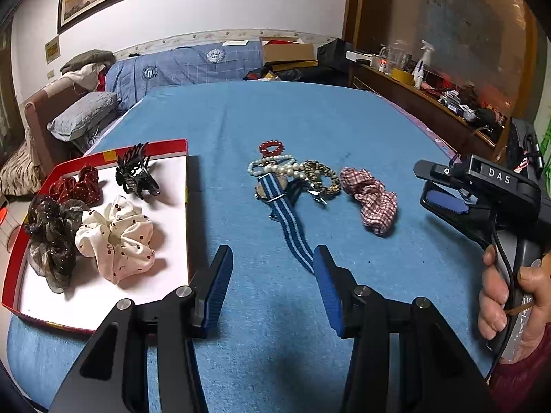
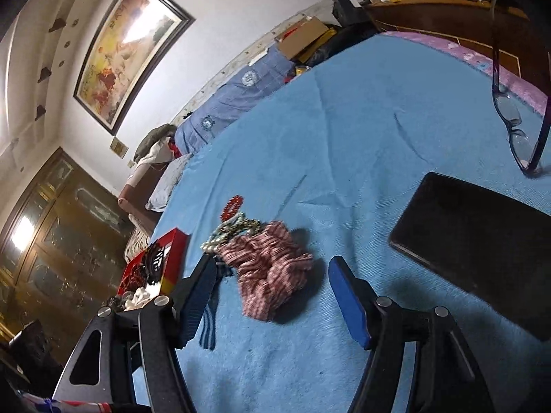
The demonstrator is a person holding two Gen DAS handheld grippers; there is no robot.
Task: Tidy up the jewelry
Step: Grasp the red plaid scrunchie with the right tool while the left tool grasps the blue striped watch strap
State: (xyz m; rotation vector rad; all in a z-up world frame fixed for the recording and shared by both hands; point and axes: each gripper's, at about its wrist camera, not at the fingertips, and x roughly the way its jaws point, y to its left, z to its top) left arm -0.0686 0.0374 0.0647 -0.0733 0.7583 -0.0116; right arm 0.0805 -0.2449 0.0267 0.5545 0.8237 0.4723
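Red-and-white checked, the scrunchie I am working toward lies on the blue cloth, just right of a small heap of jewelry: a red bead bracelet, a pearl string, a leopard-patterned band and a watch on a blue striped strap, all touching or overlapping one another. From my right gripper, I see the checked scrunchie lying between the spread fingers, with neither blue pad pressing on it, so that gripper is released and holds nothing. My left gripper hangs over bare cloth with its fingers apart and nothing between them; the tail of the striped strap runs up to its right pad. To the left sits a red-rimmed box with a white floor, holding a dark red dotted scrunchie, a sheer brown one, a cream one with dark dots and a black claw clip. At the far right a hand grips the other tool's handle. Farther right on the cloth lie a black tablet and a pair of glasses.
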